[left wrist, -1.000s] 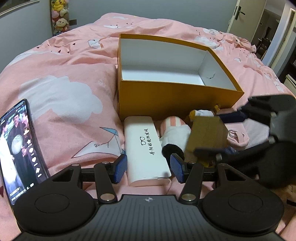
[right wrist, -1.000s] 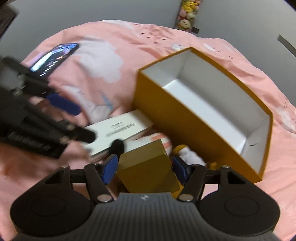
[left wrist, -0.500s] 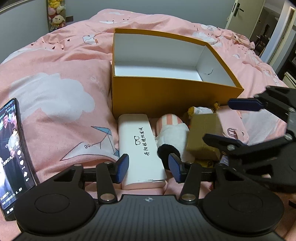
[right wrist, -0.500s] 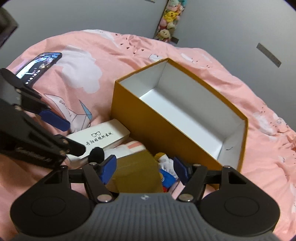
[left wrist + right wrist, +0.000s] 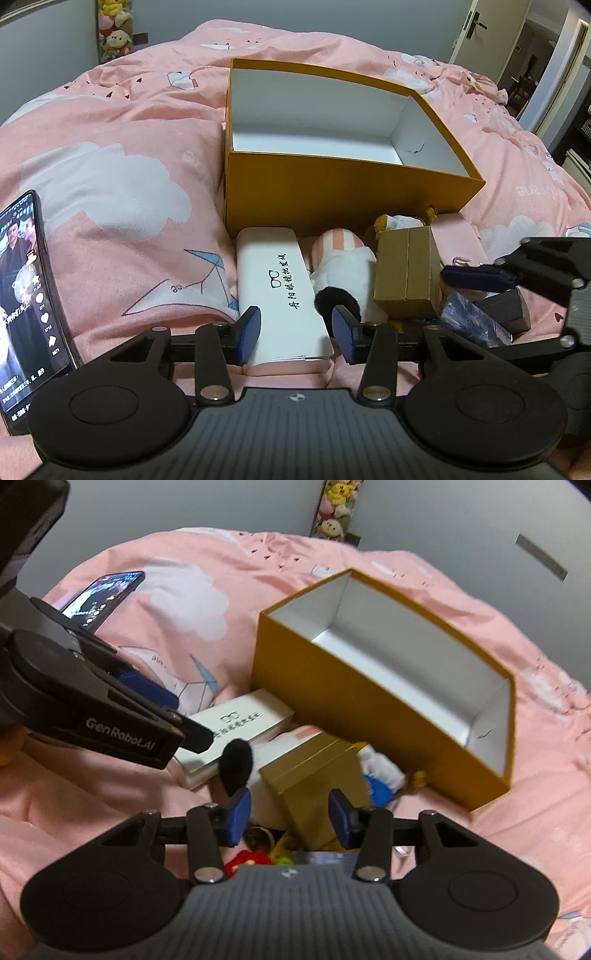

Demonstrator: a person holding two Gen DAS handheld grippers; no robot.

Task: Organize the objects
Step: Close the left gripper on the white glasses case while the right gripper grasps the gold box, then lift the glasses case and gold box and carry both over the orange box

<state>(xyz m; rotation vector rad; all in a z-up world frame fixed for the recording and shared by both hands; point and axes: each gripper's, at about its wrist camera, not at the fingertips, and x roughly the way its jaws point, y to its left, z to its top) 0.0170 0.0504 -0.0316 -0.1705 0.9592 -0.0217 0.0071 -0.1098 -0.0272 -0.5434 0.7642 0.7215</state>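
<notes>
Your left hand-held gripper (image 5: 295,338) has been closing around the white case (image 5: 282,291); your right hand-held gripper (image 5: 288,818) around the gold box (image 5: 317,775), neither pinching.

Left gripper (image 5: 296,335): angled downward, blue pads (image 5: 248,334) partly apart, jaws just been closing, nothing pressed between. Right gripper (image 5: 288,816): angled downward, blue pads (image 5: 238,816) partly apart, jaws just been closing, not clamped.

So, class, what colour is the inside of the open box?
White inside the orange box, clearest in the left wrist view.
</notes>
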